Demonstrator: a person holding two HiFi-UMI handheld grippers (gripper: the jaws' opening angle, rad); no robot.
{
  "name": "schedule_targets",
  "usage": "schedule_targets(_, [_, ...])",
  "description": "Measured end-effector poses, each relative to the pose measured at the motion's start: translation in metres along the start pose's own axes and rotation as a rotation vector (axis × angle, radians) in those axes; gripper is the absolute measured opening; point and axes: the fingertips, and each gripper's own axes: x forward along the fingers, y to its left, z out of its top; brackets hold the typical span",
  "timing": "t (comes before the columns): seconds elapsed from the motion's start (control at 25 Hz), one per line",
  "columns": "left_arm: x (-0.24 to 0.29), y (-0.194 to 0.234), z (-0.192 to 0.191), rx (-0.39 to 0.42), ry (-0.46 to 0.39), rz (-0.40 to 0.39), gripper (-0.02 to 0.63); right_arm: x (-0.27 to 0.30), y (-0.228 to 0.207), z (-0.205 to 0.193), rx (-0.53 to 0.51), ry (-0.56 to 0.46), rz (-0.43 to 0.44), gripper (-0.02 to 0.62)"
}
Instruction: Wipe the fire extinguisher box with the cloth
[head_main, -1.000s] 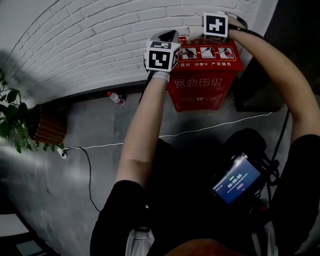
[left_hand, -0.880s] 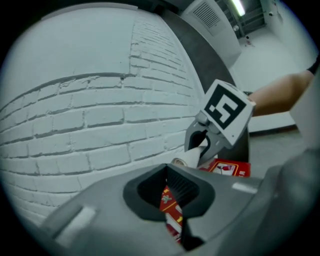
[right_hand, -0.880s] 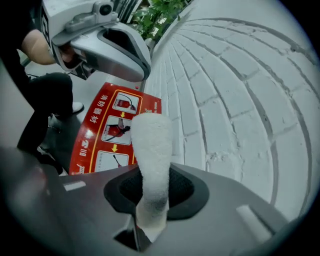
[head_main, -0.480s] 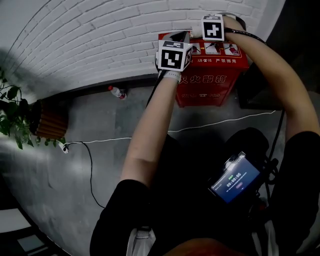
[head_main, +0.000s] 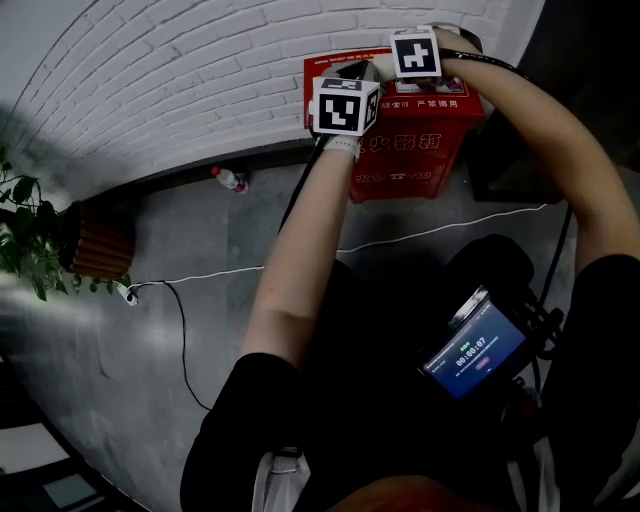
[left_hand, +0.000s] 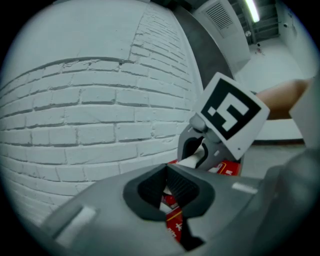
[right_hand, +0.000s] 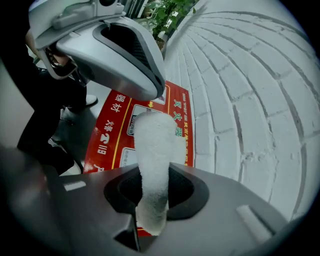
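Just two tools, one cloth, one box

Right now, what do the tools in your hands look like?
The left tongs and right tongs are grey with dark ribbed pads. Each carries a white cube with black square markers. Black short sleeves; a black cable trails off the left one.

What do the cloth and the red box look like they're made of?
Cloth: white, fuzzy nubbly pile, likely microfibre or terry. Box: smooth red face with printed yellow lettering and labels, probably painted sheet metal; plastic can't be ruled out.
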Motion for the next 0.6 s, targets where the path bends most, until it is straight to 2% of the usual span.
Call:
schedule_targets(0.08, [0.001, -0.005, -0.002, 0.006, -0.001, 0.002, 0.002, -0.002, 0.007, -0.002, -0.001, 0.002, 0.0, 0.092])
schedule_targets(0.2, [-0.002, -0.017, 0.003, 0.024, -0.01, -0.003, 0.002, -0.003, 0.049, 0.005, 0.053, -0.061, 0.178, 0.092])
schedule_targets(0.6, [-0.027, -0.047, -0.002, 0.028, -0.006, -0.016, 0.002, -0.023, 0.097, 0.008, 0.073, -0.057, 0.26, 0.092])
